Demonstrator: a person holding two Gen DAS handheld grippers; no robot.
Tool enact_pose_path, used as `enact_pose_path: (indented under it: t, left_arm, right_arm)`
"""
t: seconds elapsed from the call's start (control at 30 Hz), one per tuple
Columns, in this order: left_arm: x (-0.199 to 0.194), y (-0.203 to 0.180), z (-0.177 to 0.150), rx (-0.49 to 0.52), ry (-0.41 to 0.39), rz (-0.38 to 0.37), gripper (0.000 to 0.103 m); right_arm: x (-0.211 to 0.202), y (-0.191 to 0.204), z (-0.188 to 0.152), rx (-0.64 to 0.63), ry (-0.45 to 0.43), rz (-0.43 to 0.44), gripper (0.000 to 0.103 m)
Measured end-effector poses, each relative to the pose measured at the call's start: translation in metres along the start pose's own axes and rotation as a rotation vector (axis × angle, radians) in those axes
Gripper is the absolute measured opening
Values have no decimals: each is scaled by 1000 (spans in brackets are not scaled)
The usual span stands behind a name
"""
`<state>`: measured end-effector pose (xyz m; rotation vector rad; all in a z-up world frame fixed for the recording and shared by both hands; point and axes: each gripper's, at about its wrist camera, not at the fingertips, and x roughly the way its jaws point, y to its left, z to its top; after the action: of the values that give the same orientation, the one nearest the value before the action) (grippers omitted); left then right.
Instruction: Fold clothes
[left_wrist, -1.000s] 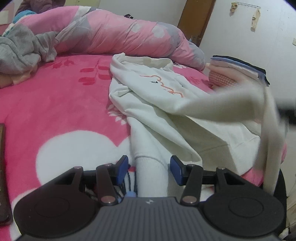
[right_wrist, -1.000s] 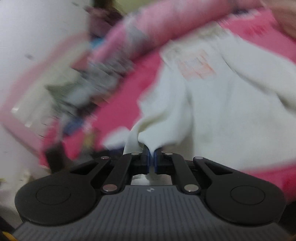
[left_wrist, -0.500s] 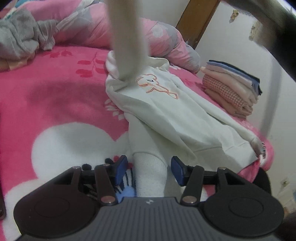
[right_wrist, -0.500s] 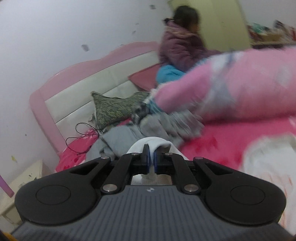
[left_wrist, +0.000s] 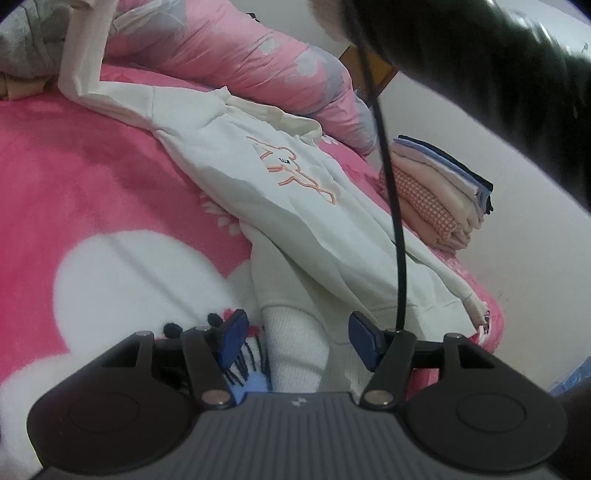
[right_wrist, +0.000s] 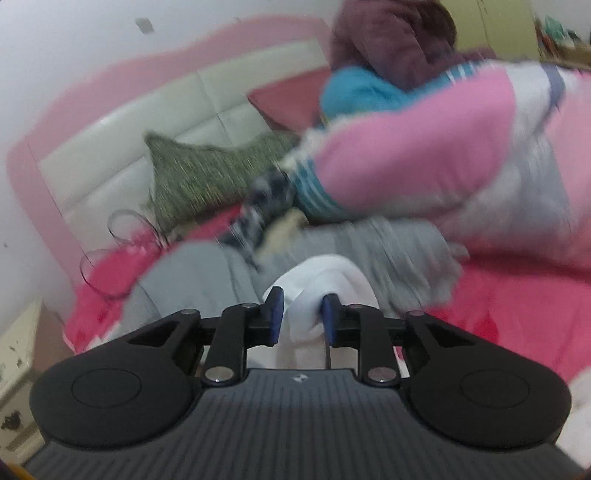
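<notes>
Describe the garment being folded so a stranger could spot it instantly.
On the pink bed blanket, in front of the long pink bolster, lies a cream sweatshirt. Unlike the folded stack beside it, it is spread open, with an orange outline drawing on its chest.

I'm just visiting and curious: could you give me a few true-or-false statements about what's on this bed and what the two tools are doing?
1. The white sweatshirt lies on a pink blanket. True.
2. The left tool is clamped shut on a cuff. False: its pads stand apart, with the ribbed cuff between them.
3. A stack of folded clothes sits beyond the sweatshirt. True.
4. The right tool has nothing between its pads. False: white fabric sits between them.
</notes>
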<state>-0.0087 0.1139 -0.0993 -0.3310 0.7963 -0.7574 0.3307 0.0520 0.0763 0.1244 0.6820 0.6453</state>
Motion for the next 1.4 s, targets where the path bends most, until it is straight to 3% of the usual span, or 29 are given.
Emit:
enact_pose_path:
  t: [0.13, 0.27, 0.37, 0.6, 0.73, 0.83, 0.87, 0.9, 0.97, 1.07, 1.27, 1.33, 1.4]
  left_arm:
    - [-2, -2, 1, -9, -3, 5, 69]
    - [-6, -3, 1, -22, -9, 20, 71]
    - [-8, -1, 10, -60, -17, 31, 72]
    - [8, 22, 63, -249, -31, 64, 69]
    - [39, 39, 106, -311, -25, 135, 64]
    - [71, 41, 128, -290, 10, 218, 50]
    - [82, 42, 136, -283, 22, 246, 42]
    - [93, 43, 143, -276, 34, 273, 24]
    - [106, 45, 147, -268, 52, 334, 3]
    - [109, 47, 153, -259, 32, 372, 2]
    - [59, 39, 188, -125, -87, 411, 2]
    - [53, 50, 197, -98, -86, 478, 2]
    - [55, 69, 198, -118, -28, 524, 2]
  right_arm:
    - [-64, -15, -12, 20, -82, 11, 32]
    - [-154, -31, -28, 60, -181, 33, 33]
    - [-227, -34, -65, 54, -217, 17, 33]
    - [-328, -24, -197, 67, -146, -92, 33]
    - [-325, -39, -284, 208, -132, -74, 33]
    - [-319, -59, -339, 379, -152, -54, 33]
    - [-317, -65, -355, 438, -164, -47, 33]
    - [-316, -70, -368, 487, -178, -40, 33]
    - [-315, -78, -389, 554, -201, -28, 32]
    - [-322, -88, -401, 564, -226, -46, 32]
    - [-330, -121, -406, 562, -249, -92, 32]
    - [-329, -134, -411, 567, -247, -102, 32]
    - [-324, -144, -415, 569, -239, -115, 32]
